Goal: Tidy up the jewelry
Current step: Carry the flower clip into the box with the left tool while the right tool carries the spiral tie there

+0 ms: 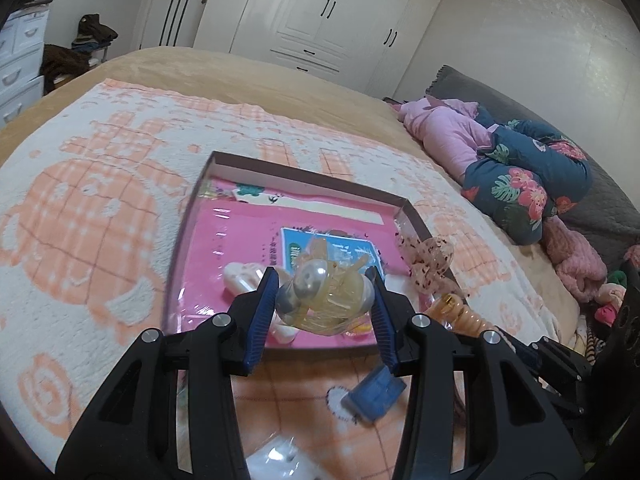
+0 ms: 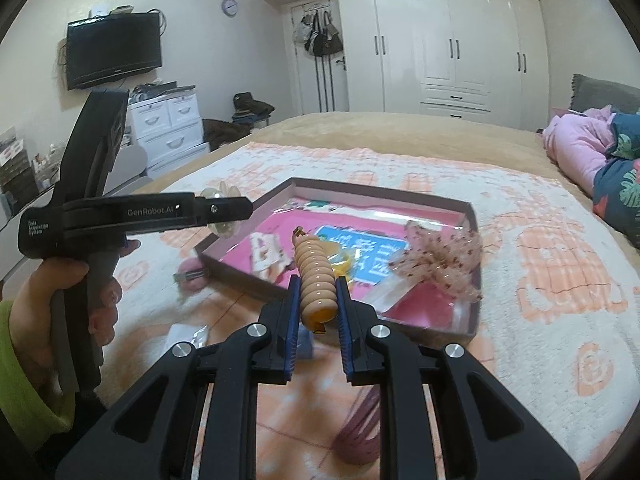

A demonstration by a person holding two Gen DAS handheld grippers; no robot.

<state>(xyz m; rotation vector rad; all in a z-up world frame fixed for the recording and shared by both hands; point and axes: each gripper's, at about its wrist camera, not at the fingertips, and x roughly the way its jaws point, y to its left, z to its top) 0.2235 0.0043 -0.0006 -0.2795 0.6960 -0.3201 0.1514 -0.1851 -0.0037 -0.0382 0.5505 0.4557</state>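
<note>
Each tool carries one piece above the tray for sorting: left tool clamped on a clear hair clip, right tool shut on a ribbed beige clip.

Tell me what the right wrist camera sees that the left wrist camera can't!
Only the right wrist view shows the TV, the wall clock, and the person's hand holding the left tool. Only the left wrist view shows the clear yellowish clip up close and a blue clip on the blanket. Both show the shallow box, the dotted bow, the ribbed beige clip held in the right tool, and the white wardrobe.
</note>
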